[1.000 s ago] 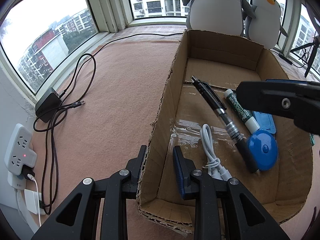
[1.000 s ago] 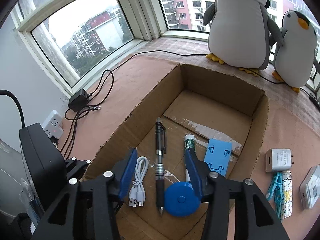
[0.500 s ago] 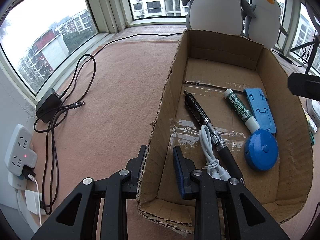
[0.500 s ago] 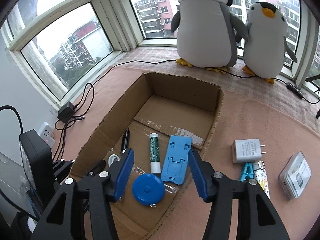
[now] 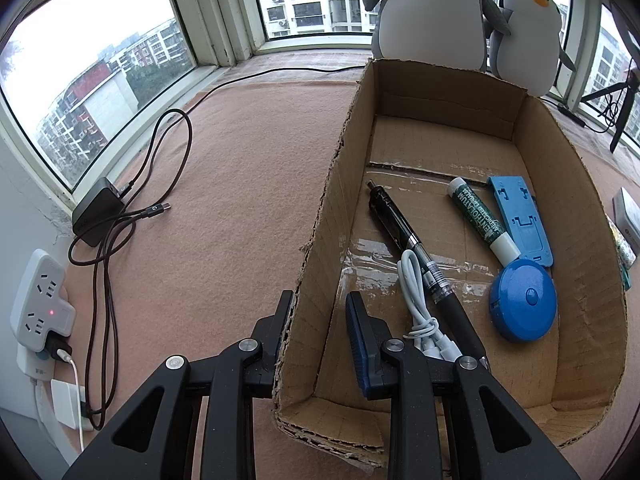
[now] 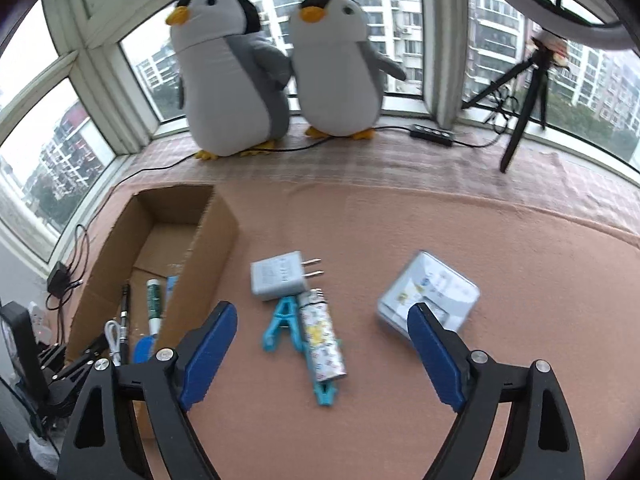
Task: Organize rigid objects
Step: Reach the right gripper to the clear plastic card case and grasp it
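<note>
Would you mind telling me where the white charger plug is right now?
In the right wrist view, the white charger plug lies on the pink mat just right of the cardboard box, touching the turquoise clip beside the patterned lighter.

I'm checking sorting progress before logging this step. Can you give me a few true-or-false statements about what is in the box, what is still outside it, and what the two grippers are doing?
1. The black pen lies inside the cardboard box. True.
2. The white charger plug is already in the box. False: it lies on the pink mat, outside the box.
3. The right gripper holds the patterned lighter. False: its jaws are wide open and empty, with the lighter lying on the mat between them.
4. The left gripper straddles the box's left wall, one finger outside and one inside. True.
5. The blue round tape measure sits on the mat beside the box. False: it is inside the box.
</note>
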Available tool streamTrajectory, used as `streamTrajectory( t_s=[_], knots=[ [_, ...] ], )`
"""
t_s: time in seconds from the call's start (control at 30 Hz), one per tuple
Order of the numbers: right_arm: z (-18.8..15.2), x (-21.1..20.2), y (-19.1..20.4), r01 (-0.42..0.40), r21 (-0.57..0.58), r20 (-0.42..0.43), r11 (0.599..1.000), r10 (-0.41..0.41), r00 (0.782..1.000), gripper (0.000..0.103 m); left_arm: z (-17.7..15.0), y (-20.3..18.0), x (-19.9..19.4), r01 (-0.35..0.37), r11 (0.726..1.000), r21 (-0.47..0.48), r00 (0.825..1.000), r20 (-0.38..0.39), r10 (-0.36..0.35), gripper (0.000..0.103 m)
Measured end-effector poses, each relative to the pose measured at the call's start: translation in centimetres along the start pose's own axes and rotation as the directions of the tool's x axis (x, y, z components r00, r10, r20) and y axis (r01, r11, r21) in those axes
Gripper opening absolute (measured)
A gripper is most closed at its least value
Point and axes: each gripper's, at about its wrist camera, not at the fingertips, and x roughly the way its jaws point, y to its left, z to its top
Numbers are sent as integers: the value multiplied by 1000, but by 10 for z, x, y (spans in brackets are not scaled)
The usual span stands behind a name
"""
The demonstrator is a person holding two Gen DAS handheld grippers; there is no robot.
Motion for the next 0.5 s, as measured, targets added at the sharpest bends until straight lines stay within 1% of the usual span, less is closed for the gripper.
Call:
streamTrajectory(
  t_s=[0.1,0.27,0.4,0.5],
  knots=[
    [2,8,-25,54,86,-22,995,-53,998,84,0,0,0,0,1000,0,1000,0,0,27],
    [7,20,-50,79,208,-68,975,-66,995,84,0,0,0,0,1000,-1,1000,0,0,27],
    [13,36,-60,98,283,-110,954,-69,992,84,0,0,0,1,1000,0,1000,0,-1,27],
    [15,48,-62,110,312,-144,944,-67,987,84,0,0,0,1,1000,-1,1000,0,-1,27]
  ],
)
